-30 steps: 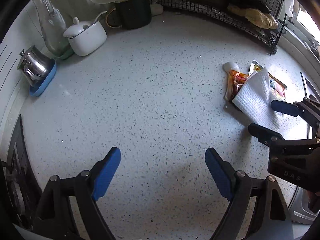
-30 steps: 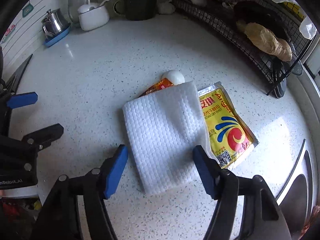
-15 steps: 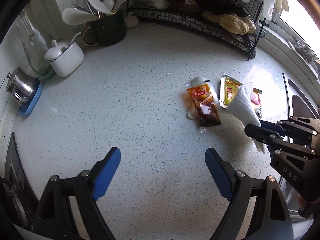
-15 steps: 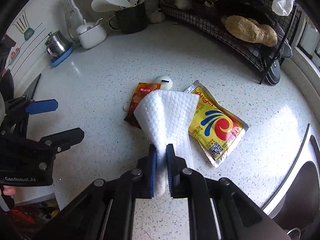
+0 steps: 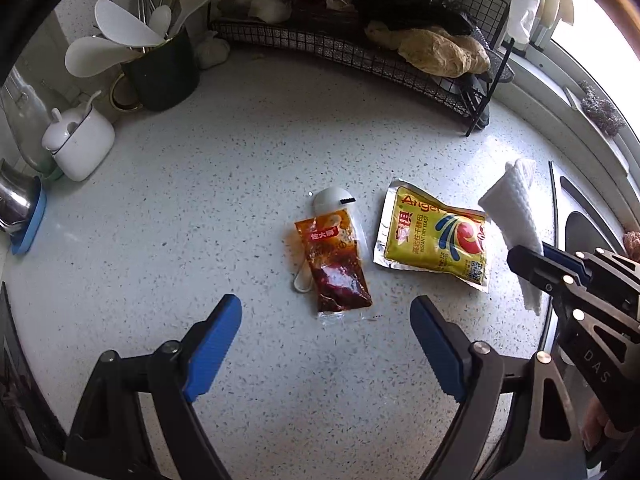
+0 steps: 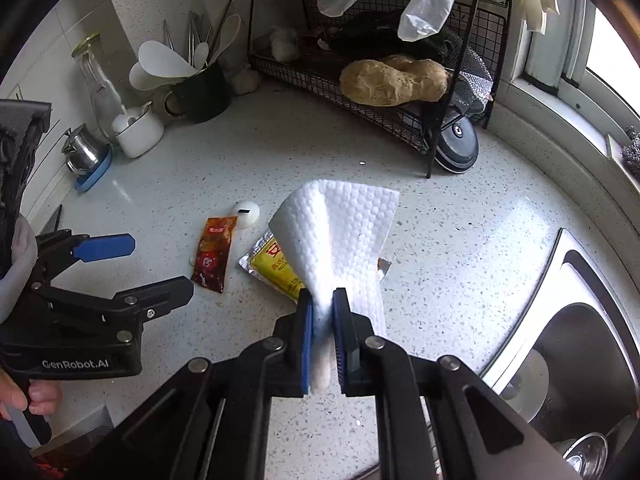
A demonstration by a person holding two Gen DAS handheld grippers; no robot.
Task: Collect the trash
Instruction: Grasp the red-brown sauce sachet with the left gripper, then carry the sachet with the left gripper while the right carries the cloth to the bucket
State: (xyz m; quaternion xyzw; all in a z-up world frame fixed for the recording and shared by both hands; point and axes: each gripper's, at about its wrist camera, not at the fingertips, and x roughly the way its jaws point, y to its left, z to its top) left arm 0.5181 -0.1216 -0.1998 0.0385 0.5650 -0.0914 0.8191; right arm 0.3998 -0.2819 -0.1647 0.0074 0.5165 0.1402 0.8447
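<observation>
My right gripper (image 6: 323,300) is shut on a white dimpled paper towel (image 6: 344,224), which hangs lifted off the speckled counter; the same towel (image 5: 516,208) shows at the right of the left wrist view, pinched by the right gripper (image 5: 528,258). On the counter lie a yellow yeast packet (image 5: 434,236), a red-brown sauce sachet (image 5: 334,264) and a small white plastic lid (image 5: 330,200). My left gripper (image 5: 326,332) is open just in front of the sachet, with nothing between its blue pads. In the right wrist view the towel partly hides the yellow packet (image 6: 276,264).
A black wire rack (image 5: 360,52) with bread and dark bags stands at the back. A dark utensil cup (image 5: 160,68), a white sugar pot (image 5: 78,144) and a steel pot on a blue saucer (image 5: 18,208) line the left. A steel sink (image 6: 568,320) lies at the right.
The right gripper closed on the towel and lifted it off the packets, uncovering the yellow packet and sachet. The left gripper moved toward the sachet, staying open.
</observation>
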